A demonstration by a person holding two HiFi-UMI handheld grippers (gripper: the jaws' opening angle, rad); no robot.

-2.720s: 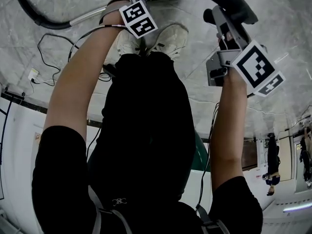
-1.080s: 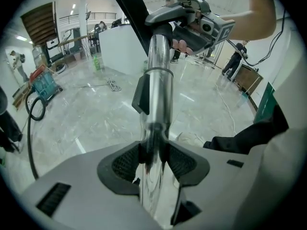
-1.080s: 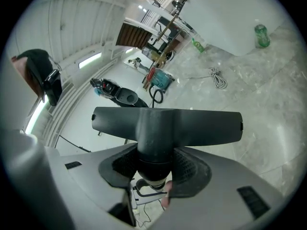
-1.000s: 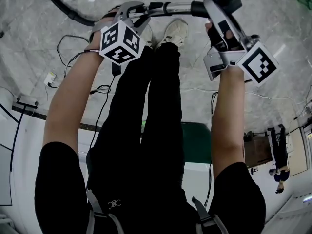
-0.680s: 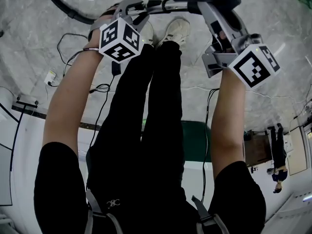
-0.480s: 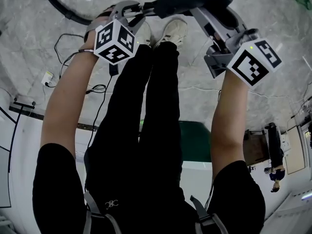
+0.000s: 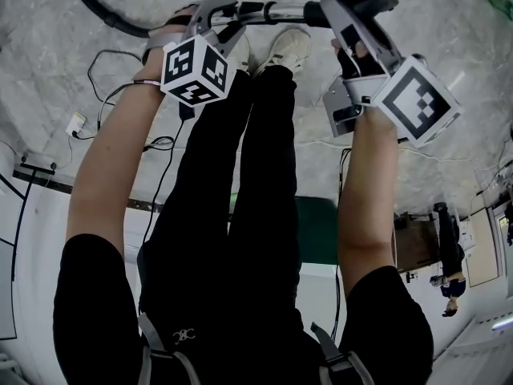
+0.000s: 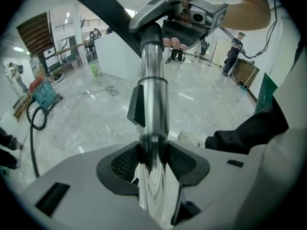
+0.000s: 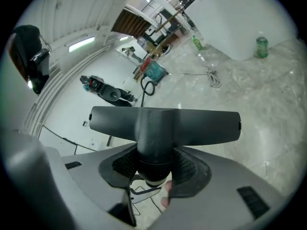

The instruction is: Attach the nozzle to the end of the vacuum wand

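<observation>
Well outstretched, left gripper [image 8: 152, 158] clamps wand [image 8: 152, 92], right gripper [image 9: 154, 166] nozzle [image 9: 165, 123].

The person wore black trousers [image 7: 240, 175], white sneakers [image 7: 290, 48] at their far end, a black short-sleeved top [image 7: 88, 295] with grey straps [image 7: 150, 350] at their near end, and a grey left gripper [image 7: 224, 14] and right gripper [image 7: 341, 18] either side of them, each bearing a black-and-white marker cube [image 7: 196, 70].

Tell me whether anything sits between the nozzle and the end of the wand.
Nothing visible does. The right gripper holds the nozzle by its neck, the left gripper holds the wand, and in the left gripper view the nozzle's neck meets the wand's tip. Whether it is fully seated cannot be told.
</observation>
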